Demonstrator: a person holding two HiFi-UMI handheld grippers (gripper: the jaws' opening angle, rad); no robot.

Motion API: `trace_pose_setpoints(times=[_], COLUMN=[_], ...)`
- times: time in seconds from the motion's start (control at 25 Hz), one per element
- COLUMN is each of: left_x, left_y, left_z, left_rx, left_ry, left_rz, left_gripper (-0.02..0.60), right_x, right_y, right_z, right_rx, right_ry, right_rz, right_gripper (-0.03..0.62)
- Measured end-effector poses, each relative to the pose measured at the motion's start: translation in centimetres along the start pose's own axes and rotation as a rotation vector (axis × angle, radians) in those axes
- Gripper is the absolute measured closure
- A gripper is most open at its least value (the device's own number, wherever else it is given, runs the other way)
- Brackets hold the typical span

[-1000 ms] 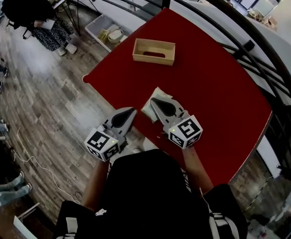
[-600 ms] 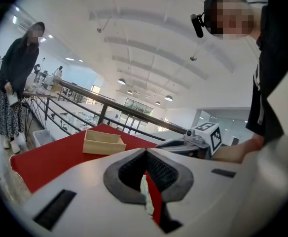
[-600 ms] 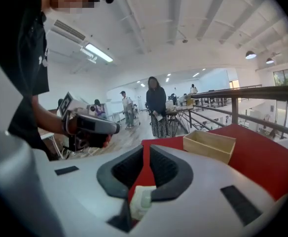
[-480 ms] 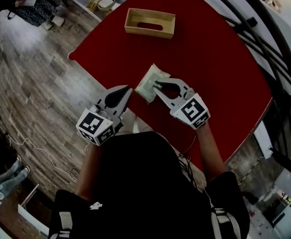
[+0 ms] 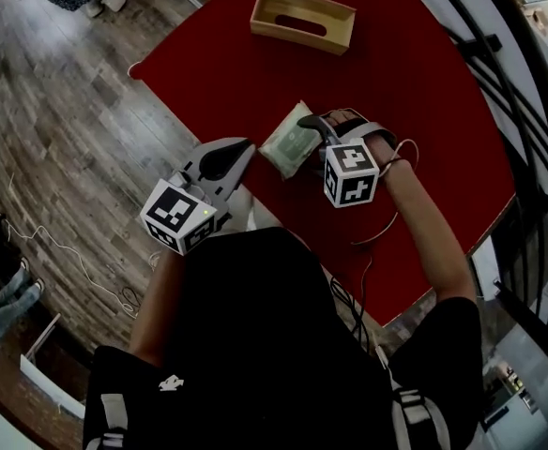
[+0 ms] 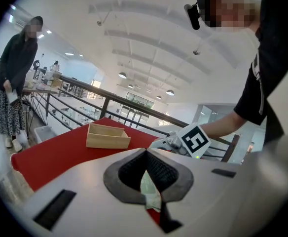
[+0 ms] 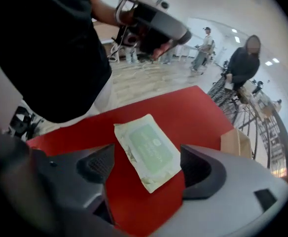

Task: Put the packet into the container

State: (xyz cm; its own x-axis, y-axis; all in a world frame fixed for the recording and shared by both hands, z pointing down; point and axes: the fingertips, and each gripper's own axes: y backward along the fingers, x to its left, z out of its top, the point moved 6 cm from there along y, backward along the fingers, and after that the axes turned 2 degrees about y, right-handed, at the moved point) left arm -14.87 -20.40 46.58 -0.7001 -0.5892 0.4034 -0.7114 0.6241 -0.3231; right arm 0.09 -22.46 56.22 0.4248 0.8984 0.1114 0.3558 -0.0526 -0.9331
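**Risk of a scraped or corner-only pinch on a flat packet**

Nearest me, the left gripper point(image 5: 244, 146) hangs over the table's near edge with its jaws together and nothing in them. Its tips are close to the packet point(image 5: 291, 142) but clear of it. If I swing the right side in carelessly, the two tools could knock each other.

Just beyond, the right gripper point(image 7: 146, 169) is over the packet with its jaws opening. The packet lies flat between them on the red table point(image 5: 415, 111), a little in from the near edge. The pads sit to either side and press on nothing.

The packet is thin and limp. My worry is that if I close too high the pads meet above it. Too low, they drag on the table and shove the packet toward the near edge. A grip on one corner would let it droop and slip during the carry.

Farthest off, the container point(image 5: 304, 19) sits by the far edge, well apart from the packet. I cannot tell from here whether its top is fully open or only slotted, and a sagging packet could catch on the rim.
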Motion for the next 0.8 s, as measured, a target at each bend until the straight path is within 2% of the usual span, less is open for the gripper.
trace_pose_setpoints(times=[0.12, 0.28, 0.4, 0.56, 0.8], left_x=[0.4, 0.9, 1.7, 2.3, 2.4], left_y=[0.6, 1.2, 1.8, 2.5, 2.4], left_z=[-0.2, -0.3, -0.6, -0.5, -0.7], left_rx=[-0.007, -0.020, -0.041, -0.071, -0.056], left_ry=[-0.004, 0.005, 0.004, 0.043, 0.050], left_rz=[0.027, 0.047, 0.076, 0.084, 0.088], left_gripper=[0.580, 0.580, 0.580, 0.580, 0.580], right_x=[0.0, -0.5, -0.6, -0.3, -0.1], right_y=[-2.6, -5.4, -6.8, -8.2, -9.4], right_z=[0.0, -0.6, -0.3, 0.1, 0.0], right_rx=[0.076, 0.139, 0.162, 0.195, 0.207], right_ry=[0.156, 0.290, 0.346, 0.408, 0.429], right_rz=[0.080, 0.101, 0.137, 0.186, 0.221], right_gripper=[0.178, 0.164, 0.157, 0.149, 0.135])
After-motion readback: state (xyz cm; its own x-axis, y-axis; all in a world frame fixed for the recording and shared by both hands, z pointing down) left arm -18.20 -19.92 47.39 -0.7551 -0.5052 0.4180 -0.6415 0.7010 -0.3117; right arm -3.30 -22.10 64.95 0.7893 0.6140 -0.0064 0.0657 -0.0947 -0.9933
